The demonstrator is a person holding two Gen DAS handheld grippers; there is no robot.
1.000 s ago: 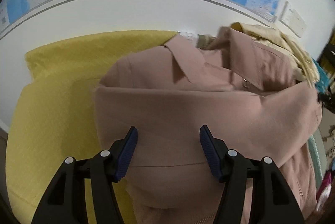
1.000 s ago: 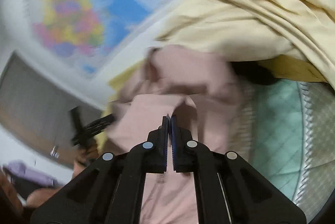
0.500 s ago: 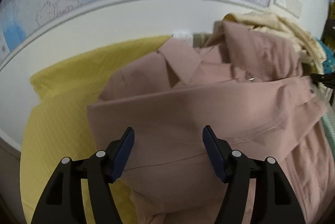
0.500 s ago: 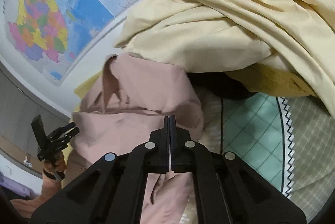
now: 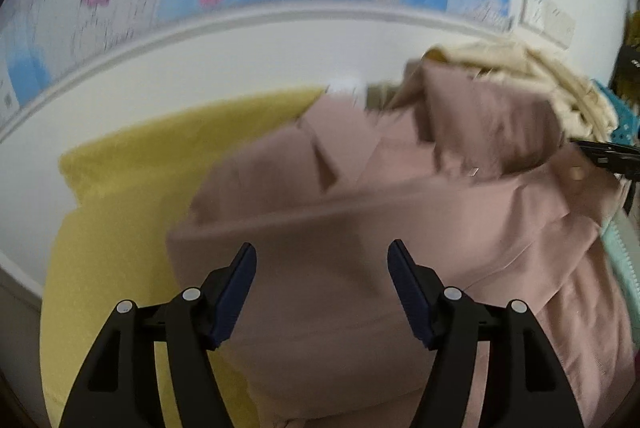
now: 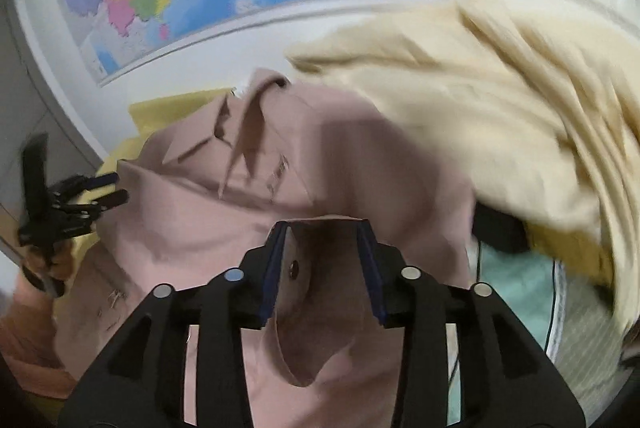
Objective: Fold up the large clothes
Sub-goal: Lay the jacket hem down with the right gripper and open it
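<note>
The left gripper (image 5: 322, 292) is matte black plastic: two angular, forked arms, each carrying silver round screw heads, two per side. Its fingers (image 5: 236, 294) end in dark navy, ribbed pads shaped like slim wedges. The right gripper (image 6: 325, 268) has the same build, black arms with four silver screw heads in a row and navy pads (image 6: 273, 268) lining the inner faces. In the right wrist view, left of the right gripper, bare skin of the person's hand (image 6: 48, 262) shows beneath the other black tool, blurred.
</note>
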